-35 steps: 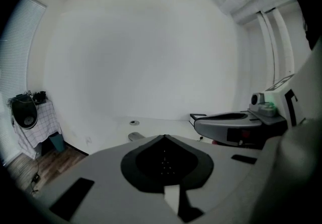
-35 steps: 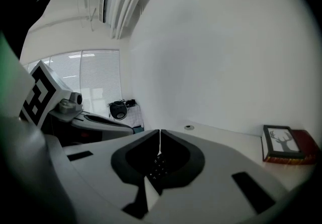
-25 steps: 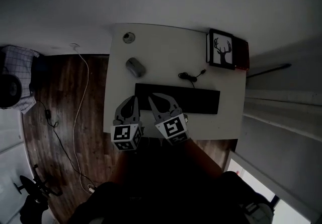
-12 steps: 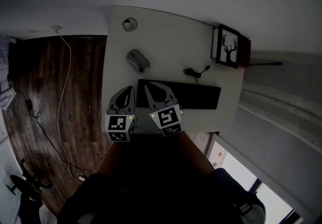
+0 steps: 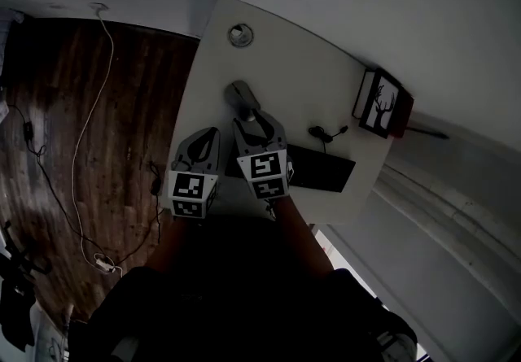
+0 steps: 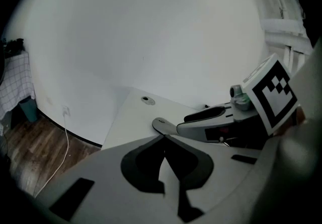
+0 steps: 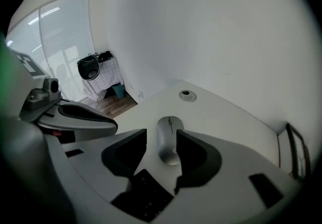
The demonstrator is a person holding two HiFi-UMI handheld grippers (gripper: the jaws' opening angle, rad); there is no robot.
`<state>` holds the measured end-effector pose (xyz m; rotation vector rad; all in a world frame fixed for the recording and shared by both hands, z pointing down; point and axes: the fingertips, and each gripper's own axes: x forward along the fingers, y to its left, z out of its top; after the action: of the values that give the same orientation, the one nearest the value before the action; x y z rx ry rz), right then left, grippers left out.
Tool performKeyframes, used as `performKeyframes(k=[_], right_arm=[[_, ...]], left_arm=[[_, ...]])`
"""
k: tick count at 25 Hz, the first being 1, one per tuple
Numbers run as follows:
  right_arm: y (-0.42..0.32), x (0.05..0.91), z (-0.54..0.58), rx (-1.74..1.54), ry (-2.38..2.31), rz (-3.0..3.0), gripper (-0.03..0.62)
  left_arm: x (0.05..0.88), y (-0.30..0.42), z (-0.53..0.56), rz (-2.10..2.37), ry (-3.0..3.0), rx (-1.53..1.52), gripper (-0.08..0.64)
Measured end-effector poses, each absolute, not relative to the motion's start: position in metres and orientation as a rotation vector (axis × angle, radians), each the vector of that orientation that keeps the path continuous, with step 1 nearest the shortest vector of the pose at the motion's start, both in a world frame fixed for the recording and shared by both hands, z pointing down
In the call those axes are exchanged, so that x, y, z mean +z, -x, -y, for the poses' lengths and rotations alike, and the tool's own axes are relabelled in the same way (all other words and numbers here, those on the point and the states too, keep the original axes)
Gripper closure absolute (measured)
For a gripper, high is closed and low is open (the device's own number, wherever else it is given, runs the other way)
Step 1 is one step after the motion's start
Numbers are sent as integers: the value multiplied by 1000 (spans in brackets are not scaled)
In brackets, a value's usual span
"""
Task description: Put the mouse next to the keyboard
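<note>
Both grippers have come forward and down across the table (image 5: 281,67) in the head view. The right gripper (image 5: 255,119), which hung over the keyboard (image 5: 321,171) a second ago, now has its tips at the near end of the mouse (image 5: 241,94). The mouse lies beyond the keyboard's left end, apart from it. The left gripper (image 5: 203,139) sits just beside the right one, near the table's left edge.

From the left gripper view, the left gripper (image 6: 163,136) has its jaws together with nothing between them. The mouse (image 6: 160,125) shows just past the tips, half hidden behind the right gripper (image 6: 211,120).

From the right gripper view, the right gripper (image 7: 161,136) has just been opening its jaws, and they now stand apart on either side of the mouse (image 7: 168,142), not yet pressing on it. The keyboard (image 7: 146,195) shows below them. I judge the grasp is lined up, so closing on the mouse comes next.
</note>
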<state>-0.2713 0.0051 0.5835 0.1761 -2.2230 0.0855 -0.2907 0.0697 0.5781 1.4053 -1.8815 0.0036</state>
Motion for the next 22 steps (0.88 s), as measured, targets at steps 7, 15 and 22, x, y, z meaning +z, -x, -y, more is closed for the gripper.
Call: performKeyframes(k=[7,15,22], right_arm=[[286,617,7,8,-131,2029,298],[287,643,15,68,-111,1908,266],[289,648,13,90,1,1847,286]], left_arm=[[592,308,-63,1846,-1390,-13,558],[605,314,-62,1824,-1369,-33,558],[601,312,-64,1837,-1370,-47,558]])
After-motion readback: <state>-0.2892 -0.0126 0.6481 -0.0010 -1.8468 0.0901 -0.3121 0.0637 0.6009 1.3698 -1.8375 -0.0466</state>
